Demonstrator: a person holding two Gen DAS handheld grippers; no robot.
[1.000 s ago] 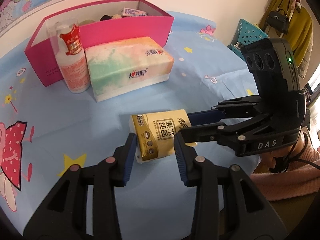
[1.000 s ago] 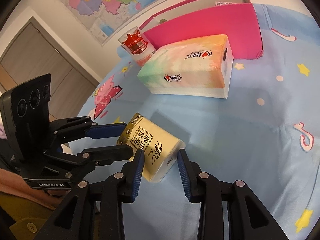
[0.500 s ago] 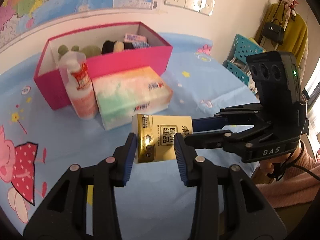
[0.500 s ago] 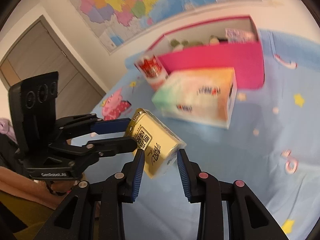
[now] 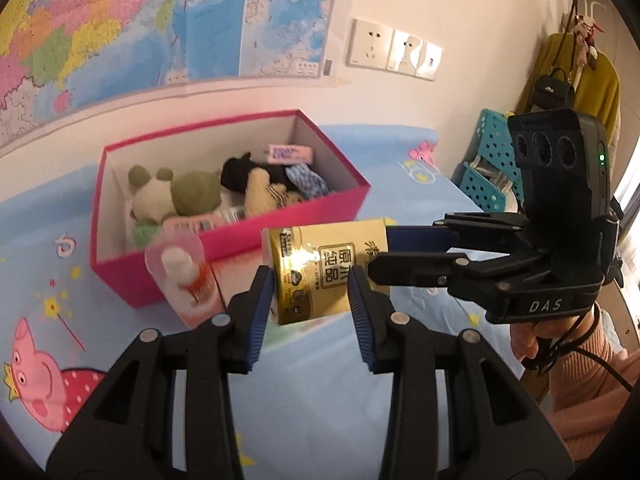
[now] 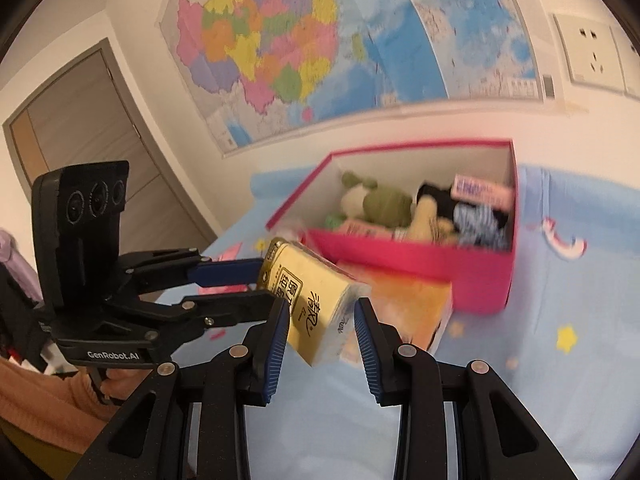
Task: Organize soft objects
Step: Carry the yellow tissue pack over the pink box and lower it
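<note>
A gold and yellow tissue pack (image 5: 320, 270) hangs in the air above the table, held at both ends. My left gripper (image 5: 310, 300) is shut on its near end. My right gripper (image 6: 320, 322) is shut on its other end, and the pack (image 6: 316, 300) shows there too. In the left wrist view the right gripper's fingers (image 5: 416, 266) reach in from the right. Behind stands an open pink box (image 5: 320, 212) holding plush toys (image 5: 180, 196) and small packs. The box also shows in the right wrist view (image 6: 420, 264).
A pastel tissue box (image 6: 404, 304) lies in front of the pink box, under the lifted pack. A white bottle with a pink label (image 5: 186, 276) stands at the box's front left corner. A blue cartoon cloth (image 5: 312, 400) covers the table. Teal crates (image 5: 492, 168) stand at the right.
Both grippers have lifted the tissue pack off the table and carried it up and toward the pink box. The box's inside has come into view.
</note>
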